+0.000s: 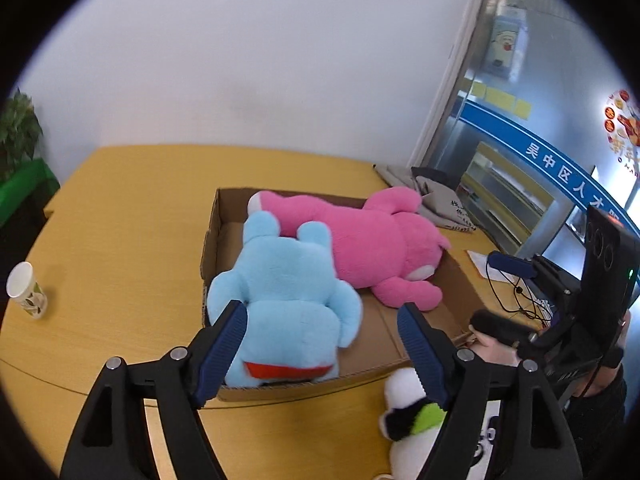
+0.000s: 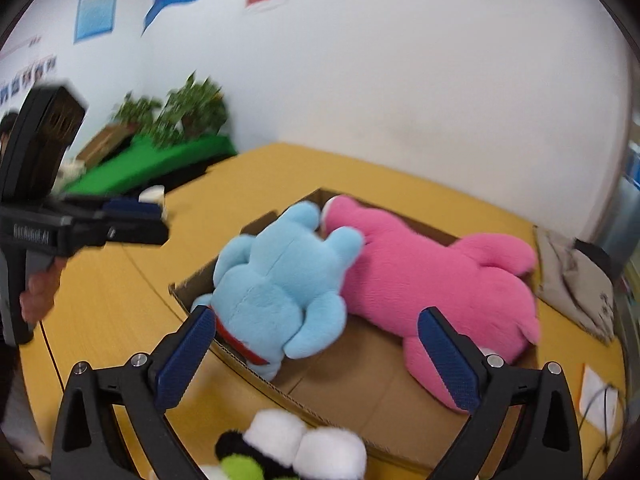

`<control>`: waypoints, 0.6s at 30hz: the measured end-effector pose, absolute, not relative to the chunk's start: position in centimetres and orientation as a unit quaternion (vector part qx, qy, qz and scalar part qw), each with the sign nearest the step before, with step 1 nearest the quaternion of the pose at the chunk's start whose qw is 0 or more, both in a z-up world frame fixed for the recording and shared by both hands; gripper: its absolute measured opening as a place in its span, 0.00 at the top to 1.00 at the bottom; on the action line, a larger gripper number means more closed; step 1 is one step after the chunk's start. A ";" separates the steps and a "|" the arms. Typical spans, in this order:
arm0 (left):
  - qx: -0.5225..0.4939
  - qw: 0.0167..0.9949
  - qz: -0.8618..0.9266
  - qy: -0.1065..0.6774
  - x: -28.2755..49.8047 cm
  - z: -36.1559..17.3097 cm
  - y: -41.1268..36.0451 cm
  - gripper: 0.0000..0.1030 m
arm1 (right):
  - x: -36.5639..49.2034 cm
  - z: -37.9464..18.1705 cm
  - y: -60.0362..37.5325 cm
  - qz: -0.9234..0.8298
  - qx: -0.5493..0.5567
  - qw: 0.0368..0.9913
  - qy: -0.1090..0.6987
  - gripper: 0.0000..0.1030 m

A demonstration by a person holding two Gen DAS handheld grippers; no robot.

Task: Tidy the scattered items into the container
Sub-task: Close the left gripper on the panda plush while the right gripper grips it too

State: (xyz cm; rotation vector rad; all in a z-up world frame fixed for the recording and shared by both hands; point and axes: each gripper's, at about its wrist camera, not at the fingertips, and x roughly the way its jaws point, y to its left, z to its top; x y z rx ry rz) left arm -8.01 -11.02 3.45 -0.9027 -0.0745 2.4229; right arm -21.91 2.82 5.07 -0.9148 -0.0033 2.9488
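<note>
A shallow cardboard box [image 1: 460,280] [image 2: 352,384] sits on the yellow table. In it lie a light blue plush toy [image 1: 288,292] [image 2: 276,292] and a pink plush toy [image 1: 376,248] [image 2: 440,280], side by side. A black, white and green panda plush [image 1: 408,412] [image 2: 288,448] lies on the table just outside the box's near wall. My left gripper [image 1: 324,352] is open and empty above the blue plush's near end. My right gripper [image 2: 316,356] is open and empty above the box's near edge, with the panda just below it.
A paper cup [image 1: 26,290] stands at the table's left. Folded grey cloth [image 1: 436,200] [image 2: 576,280] lies past the box's far right corner. Cables and paper [image 1: 508,284] lie at the right. Potted plants on a green stand [image 2: 172,136] are off the table's left side.
</note>
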 end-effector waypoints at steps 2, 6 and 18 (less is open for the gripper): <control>-0.327 0.271 0.905 -0.025 -6.3 3.4 -9.9 0.25 | -21.5 5.5 2.2 0.958 -0.284 0.046 0.012 0.00; -0.337 0.282 0.897 -0.038 -3.6 1.9 -7.9 0.25 | -17.0 6.4 2.8 0.955 -0.281 0.091 0.012 0.00; -0.389 0.308 0.866 -0.065 -0.6 -1.9 -5.0 0.25 | -11.0 4.1 4.2 0.947 -0.306 0.087 0.048 0.00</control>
